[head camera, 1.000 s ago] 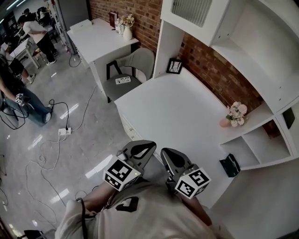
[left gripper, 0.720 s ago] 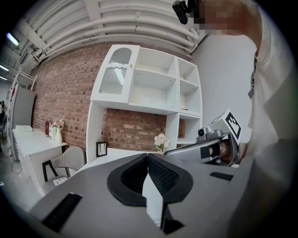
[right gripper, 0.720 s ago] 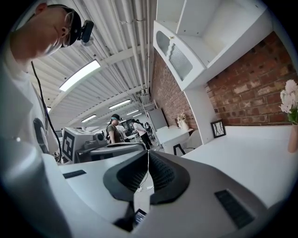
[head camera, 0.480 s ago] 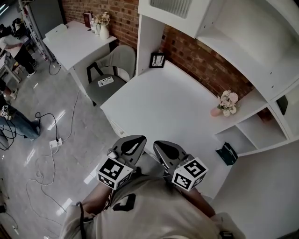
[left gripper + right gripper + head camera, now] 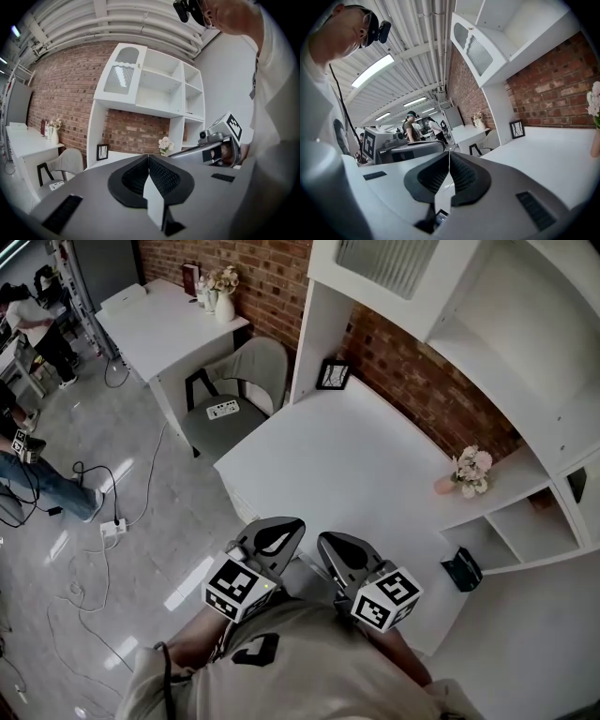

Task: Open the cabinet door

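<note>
Nearby, the left gripper point(image 5: 281, 532) and right gripper point(image 5: 336, 549) sat side by side at the person's chest, each with jaws pressed together on nothing. Across the white worktop point(image 5: 347, 465), well apart and higher, the cabinet door point(image 5: 384, 263) stood upright at the shelving's upper left. It was white, arch-topped, with ribbed glass, and seemingly shut. Neither gripper looked nearer.

The left tongs point(image 5: 286, 529) and right tongs point(image 5: 330, 542) hover side by side at the near edge of the white desk point(image 5: 356, 456).
</note>
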